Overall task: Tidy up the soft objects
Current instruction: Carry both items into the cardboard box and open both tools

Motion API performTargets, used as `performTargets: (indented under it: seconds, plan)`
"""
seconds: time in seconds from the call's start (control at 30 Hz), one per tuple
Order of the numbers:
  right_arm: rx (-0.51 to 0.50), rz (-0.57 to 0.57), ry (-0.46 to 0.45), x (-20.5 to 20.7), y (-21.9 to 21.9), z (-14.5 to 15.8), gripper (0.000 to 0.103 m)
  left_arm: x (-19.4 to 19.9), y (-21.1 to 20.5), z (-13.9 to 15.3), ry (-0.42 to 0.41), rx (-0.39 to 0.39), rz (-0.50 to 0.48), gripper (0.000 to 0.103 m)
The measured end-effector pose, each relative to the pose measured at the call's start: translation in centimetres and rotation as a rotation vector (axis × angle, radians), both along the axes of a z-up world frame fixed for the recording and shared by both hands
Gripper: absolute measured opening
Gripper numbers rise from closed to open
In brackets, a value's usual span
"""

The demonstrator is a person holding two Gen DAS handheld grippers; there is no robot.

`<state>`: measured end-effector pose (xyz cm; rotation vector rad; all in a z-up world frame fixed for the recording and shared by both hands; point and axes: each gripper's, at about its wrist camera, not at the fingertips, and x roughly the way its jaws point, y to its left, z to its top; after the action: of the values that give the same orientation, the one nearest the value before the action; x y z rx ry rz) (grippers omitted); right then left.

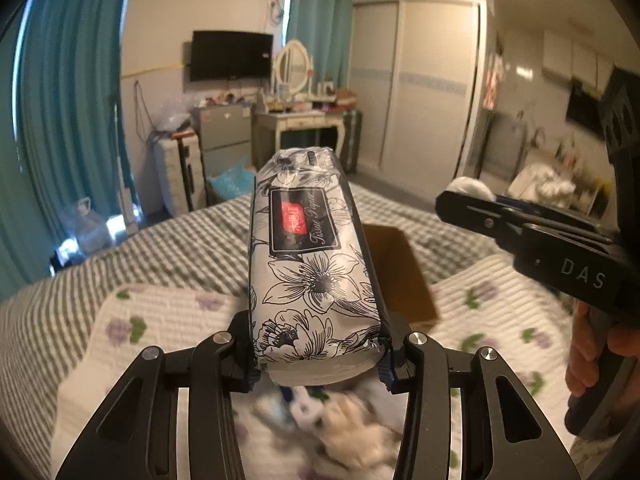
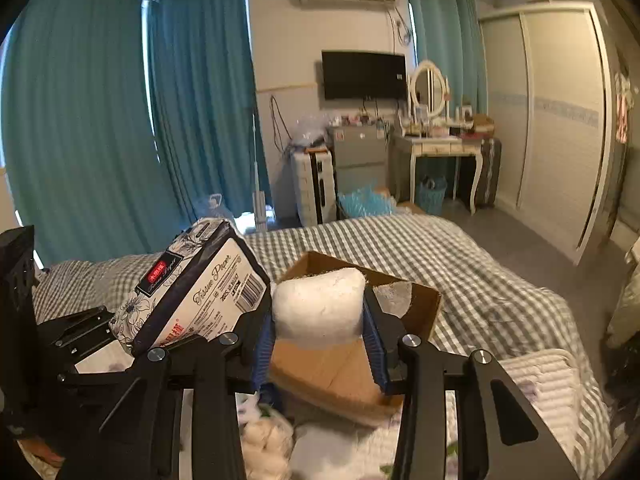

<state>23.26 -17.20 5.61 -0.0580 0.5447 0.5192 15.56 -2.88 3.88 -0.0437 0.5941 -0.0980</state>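
**Both claws loaded above the bed**

Nearest my left lens, the left gripper [image 1: 318, 354] is clamped on the near end of a tissue pack [image 1: 310, 248], a floral black-and-white packet with a red label, which juts forward and upward from the jaws. In my right view the same tissue pack [image 2: 196, 292] sits tilted at the left, its printed underside and barcode facing me. I have only this one moment to go on, so I say nothing of how the jaws got there; the pads press the wrapper on both sides.

My right gripper [image 2: 320, 338] is closed on a white pad [image 2: 320, 306], a soft, fluffy block squeezed between the blue-lined fingers [image 2: 264, 344]. From the left camera I see the right gripper [image 1: 466, 200] out to the side, a hand [image 1: 600, 354] on its grip.

Beyond and below both loads lies an open cardboard box [image 2: 424, 312] on the gingham bedspread [image 2: 460, 256]; from the left camera the cardboard box [image 1: 404, 272] shows partly behind the pack. A quilted mat [image 1: 168, 320] with purple flowers covers the near bed, and on it, under my left jaws, is a blurred pale plush toy [image 1: 352, 420] I cannot make out properly.
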Motion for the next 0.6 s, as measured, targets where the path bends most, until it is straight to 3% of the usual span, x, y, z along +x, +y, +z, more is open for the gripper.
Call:
performTargets:
  seconds: [0.2,0.27,0.47,0.53,0.57,0.6]
  plan:
    - [-0.003,-0.024,0.085,8.6,0.4,-5.8,0.039,6.3,-0.2,-3.0,0.031,0.011,-0.022,0.043]
    - [0.018,-0.013,0.111,10.3,0.0,-7.3,0.039,7.7,-0.7,-4.1,0.035,0.06,-0.025,0.043]
    - [0.018,-0.021,0.123,13.4,-1.0,-9.8,0.045,9.2,-1.5,-5.3,0.021,0.096,-0.051,0.048]
    - [0.033,-0.041,0.132,13.9,-1.6,-10.0,0.061,9.0,-2.1,-5.4,0.01,0.128,-0.042,0.071]
    - [0.026,-0.055,0.123,13.9,-1.9,-9.8,0.071,8.8,-2.1,-5.3,-0.002,0.143,-0.021,0.093]
    - [0.021,-0.071,0.108,13.6,-2.1,-9.6,0.077,8.3,-2.0,-5.1,-0.025,0.144,0.0,0.096]
